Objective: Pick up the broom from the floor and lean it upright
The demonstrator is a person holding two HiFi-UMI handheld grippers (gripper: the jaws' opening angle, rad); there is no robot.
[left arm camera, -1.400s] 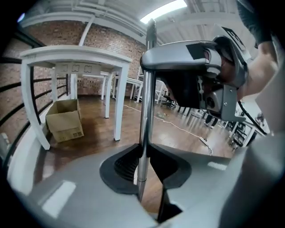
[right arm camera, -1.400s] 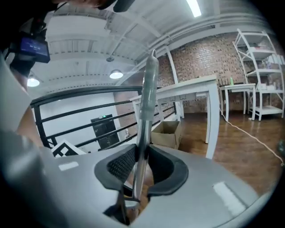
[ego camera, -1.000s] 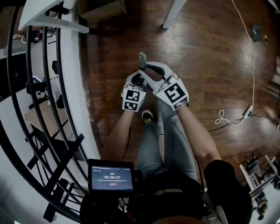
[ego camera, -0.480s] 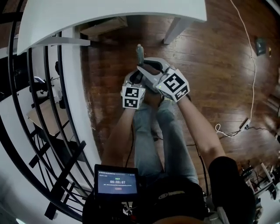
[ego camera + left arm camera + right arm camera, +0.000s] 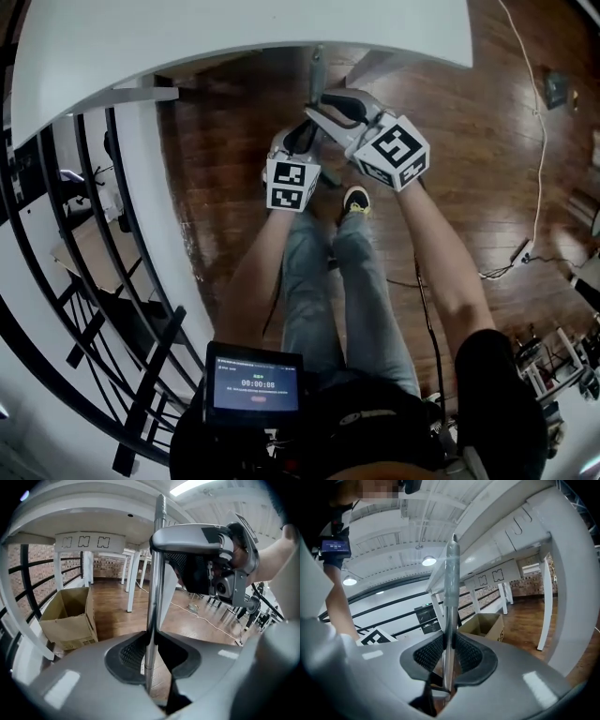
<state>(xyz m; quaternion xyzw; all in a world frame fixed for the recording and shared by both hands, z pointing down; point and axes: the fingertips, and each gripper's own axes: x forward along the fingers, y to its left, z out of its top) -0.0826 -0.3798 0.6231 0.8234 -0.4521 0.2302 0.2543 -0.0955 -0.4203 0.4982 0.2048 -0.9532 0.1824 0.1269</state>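
Head view: table (image 5: 234, 37) near broom handle (image 5: 316, 80)

broom handle (image 5: 153, 597) at table (image 5: 234, 37) edge, box (image 5: 70, 616) left of it — railing (image 5: 94, 234) farther left

Head cam looks steeply down; gripper cams hug their jaws, both seeing the broom handle (image 5: 153, 597) (probably one cardboard box (image 5: 70, 618) too).
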